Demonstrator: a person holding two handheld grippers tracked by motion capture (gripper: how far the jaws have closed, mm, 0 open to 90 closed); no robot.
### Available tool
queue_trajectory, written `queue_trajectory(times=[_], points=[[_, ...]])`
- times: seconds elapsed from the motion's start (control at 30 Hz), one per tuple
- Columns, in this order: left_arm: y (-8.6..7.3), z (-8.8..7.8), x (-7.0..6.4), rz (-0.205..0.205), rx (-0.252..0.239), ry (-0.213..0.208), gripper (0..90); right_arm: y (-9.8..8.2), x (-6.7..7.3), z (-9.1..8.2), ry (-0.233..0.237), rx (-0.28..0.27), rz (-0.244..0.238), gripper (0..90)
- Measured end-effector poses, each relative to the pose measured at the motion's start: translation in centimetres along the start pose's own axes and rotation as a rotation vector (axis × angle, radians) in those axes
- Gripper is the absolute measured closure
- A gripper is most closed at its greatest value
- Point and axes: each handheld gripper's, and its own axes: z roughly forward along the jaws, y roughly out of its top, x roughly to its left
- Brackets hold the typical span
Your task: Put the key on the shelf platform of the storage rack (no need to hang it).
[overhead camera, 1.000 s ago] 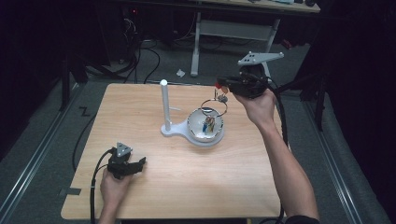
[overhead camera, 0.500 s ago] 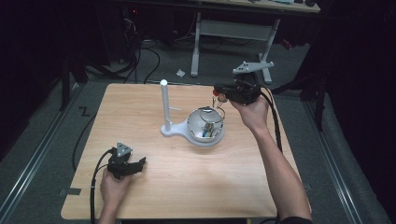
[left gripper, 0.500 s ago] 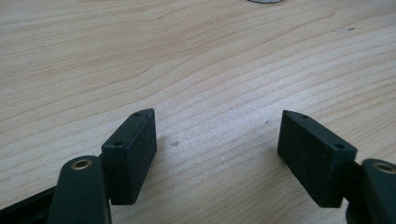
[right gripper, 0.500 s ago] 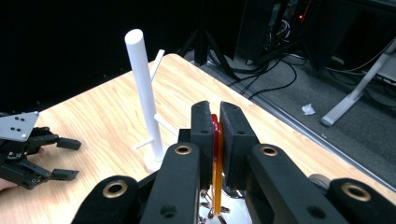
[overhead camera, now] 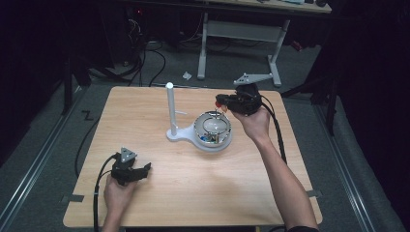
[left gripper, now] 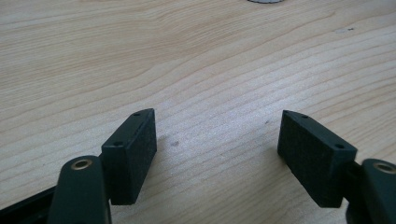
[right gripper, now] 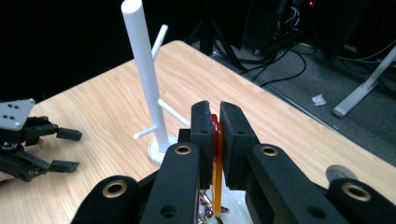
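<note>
My right gripper is shut on a thin red and orange tag, and small metal pieces hang below it. In the high view the right gripper hovers at the far right rim of a round white bowl that holds small items. A white stand with short side pegs rises just left of the bowl on the same base; the stand is also ahead in the right gripper view. My left gripper rests open on the bare wood near the table's front left.
The wooden table ends near the right hand's side. Behind it the dark floor carries cables and a grey desk frame. A black cable trails from the right gripper along the forearm.
The right gripper has come down and a little left with the tag, from above the table's far right to the bowl's rim. The left gripper has stayed put.
</note>
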Motion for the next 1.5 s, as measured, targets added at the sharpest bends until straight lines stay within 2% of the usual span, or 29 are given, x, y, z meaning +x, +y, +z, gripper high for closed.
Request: queue_trajectory(times=[0.23, 0.8, 1.27, 1.5], points=[[0.0, 0.0, 0.1, 0.017, -0.005, -0.004, 28.4, -1.0, 0.0, 1.1, 0.009, 0.017, 0.005, 85.1], [0.0, 0.0, 0.1, 0.017, -0.005, -0.003, 28.4, -3.8, -0.3, 3.6, 0.037, 0.061, 0.048, 85.1], [-0.1, 0.0, 0.1, 0.021, -0.005, -0.004, 28.4, -6.7, -1.1, 5.8, 0.036, 0.125, 0.098, 85.0], [-0.1, 0.0, 0.1, 0.020, -0.005, -0.004, 28.4, -8.0, -1.2, 6.7, 0.011, 0.152, 0.093, 84.9]])
